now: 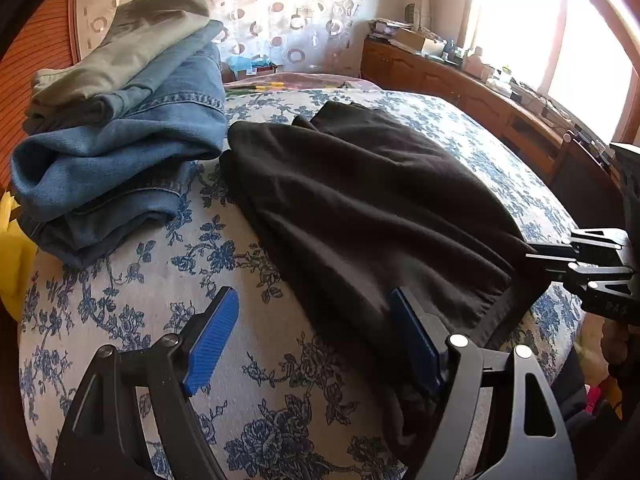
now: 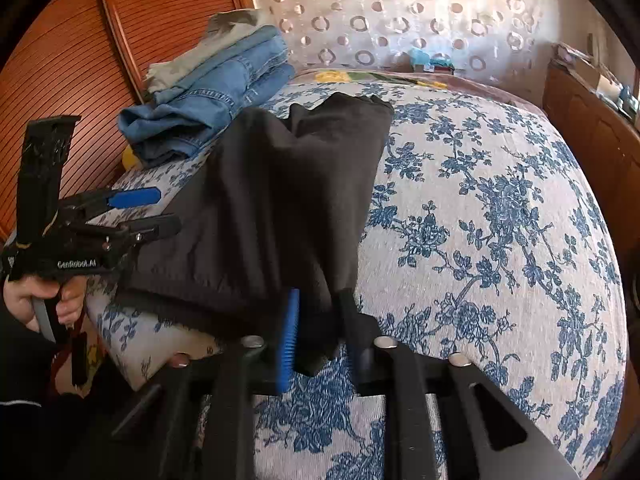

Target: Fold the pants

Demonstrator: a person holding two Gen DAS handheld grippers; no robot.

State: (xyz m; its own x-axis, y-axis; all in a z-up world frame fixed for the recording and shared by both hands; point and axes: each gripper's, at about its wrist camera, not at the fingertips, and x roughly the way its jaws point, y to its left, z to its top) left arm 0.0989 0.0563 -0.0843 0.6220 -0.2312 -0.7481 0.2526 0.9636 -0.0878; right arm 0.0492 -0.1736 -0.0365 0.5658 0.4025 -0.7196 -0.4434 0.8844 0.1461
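Black pants (image 1: 360,208) lie on the floral bed cover (image 1: 152,288), legs stretched toward the far end; they also show in the right wrist view (image 2: 280,200). My left gripper (image 1: 312,328) is open at the near left edge of the pants, one blue pad (image 1: 212,340) on the cover and the other finger over the cloth. My right gripper (image 2: 316,332) is shut on the near corner of the black pants, cloth pinched between its fingers. The right gripper shows in the left wrist view (image 1: 536,252) at the pants' right edge. The left gripper (image 2: 156,208) shows open in the right wrist view.
A pile of folded jeans (image 1: 120,152) with an olive garment (image 1: 120,44) on top sits at the bed's far left. A wooden sideboard (image 1: 480,92) with clutter runs along the right under a bright window. A wooden slatted door (image 2: 100,60) stands at left.
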